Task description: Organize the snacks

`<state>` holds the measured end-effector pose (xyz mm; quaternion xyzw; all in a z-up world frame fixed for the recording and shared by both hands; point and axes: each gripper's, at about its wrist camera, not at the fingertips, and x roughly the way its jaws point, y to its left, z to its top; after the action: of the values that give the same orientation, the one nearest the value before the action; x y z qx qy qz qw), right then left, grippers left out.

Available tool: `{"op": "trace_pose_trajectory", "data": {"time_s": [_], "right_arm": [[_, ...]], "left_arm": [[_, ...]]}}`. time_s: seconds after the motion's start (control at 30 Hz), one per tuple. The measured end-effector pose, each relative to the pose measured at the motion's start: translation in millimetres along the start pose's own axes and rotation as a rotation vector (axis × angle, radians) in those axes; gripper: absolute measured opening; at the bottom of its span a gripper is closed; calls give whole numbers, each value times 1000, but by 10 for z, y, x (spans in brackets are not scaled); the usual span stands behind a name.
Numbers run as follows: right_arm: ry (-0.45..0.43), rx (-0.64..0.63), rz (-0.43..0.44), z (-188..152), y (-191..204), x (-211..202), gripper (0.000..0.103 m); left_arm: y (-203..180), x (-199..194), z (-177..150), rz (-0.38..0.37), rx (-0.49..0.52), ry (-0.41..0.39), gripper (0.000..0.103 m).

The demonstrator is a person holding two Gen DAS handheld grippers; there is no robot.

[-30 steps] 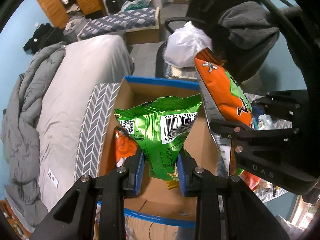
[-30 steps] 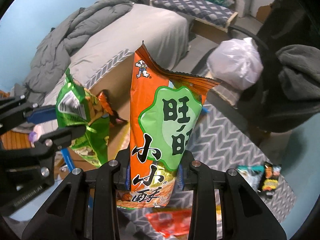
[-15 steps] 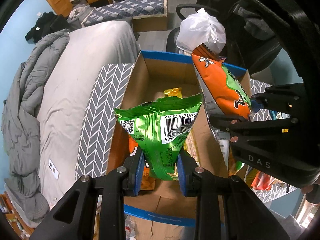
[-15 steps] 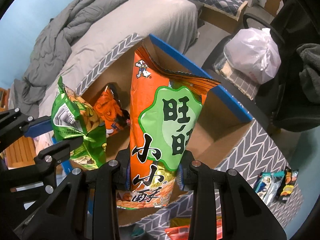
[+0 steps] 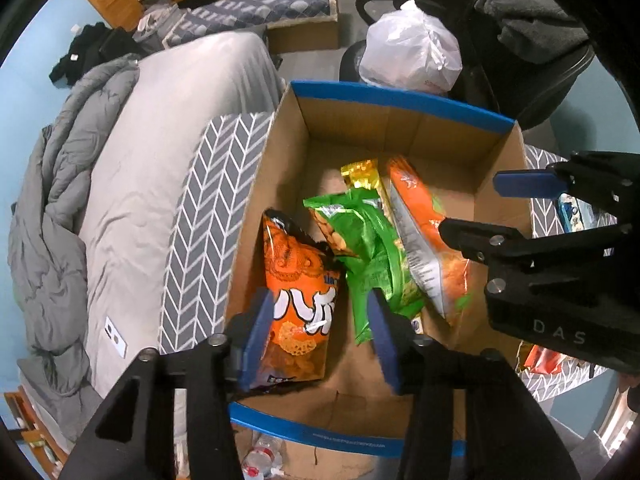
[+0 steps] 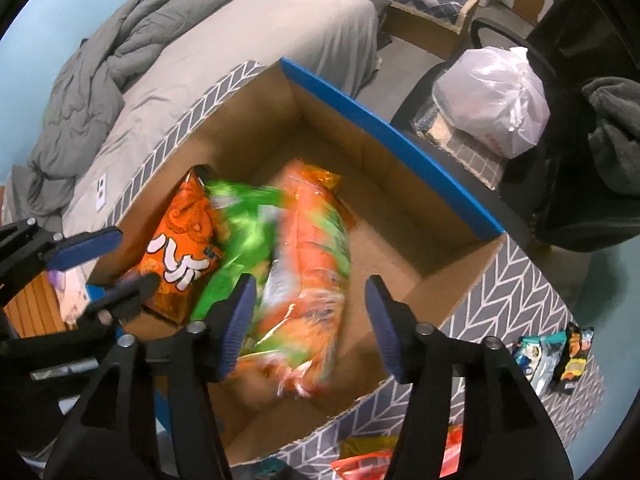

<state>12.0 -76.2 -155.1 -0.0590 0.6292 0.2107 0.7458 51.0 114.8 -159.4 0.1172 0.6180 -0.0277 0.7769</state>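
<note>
Two light, crinkly bags, the green bag point(image 5: 370, 248) and the orange bag point(image 6: 312, 264), lay in the box point(image 5: 404, 98); your left gripper point(image 5: 318, 334) and right gripper point(image 6: 308, 320) had just spread their jaws, nothing pinched. You did best pinching their crimped tops.

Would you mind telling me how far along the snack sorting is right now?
Done: the cardboard box holds an orange puff bag, a green bag and an orange-green bag. In hand: nothing; the left gripper and right gripper have just been opening, their jaws apart over the box. Left: small packets on the chevron cloth outside the box.
</note>
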Motion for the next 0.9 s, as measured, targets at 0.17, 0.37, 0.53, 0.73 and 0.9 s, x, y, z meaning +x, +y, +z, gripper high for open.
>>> {"op": "trace_pose_trajectory", "data": {"time_s": [0.17,0.37,0.53,0.73,0.9], "right_arm": [[-28,41,0,-29,-74,-124,66],[-74,78,-14,-104,-237,-350,70],[-94,110,-32,-210,-432,-537,70],[-115,143,-70,-370,-688,-728,78],[-115,166,-88,-526,-928,-835,78]], "left_arm": [[-35,-130,22,3,15,-23,60],[-153,-308,76,-16,33,-57,66],[-326,-451,128,-30,66,-87,69],[-561,-560,201,-36,111,-106,70],[-760,-613,247,-41,143,-115,71]]}}
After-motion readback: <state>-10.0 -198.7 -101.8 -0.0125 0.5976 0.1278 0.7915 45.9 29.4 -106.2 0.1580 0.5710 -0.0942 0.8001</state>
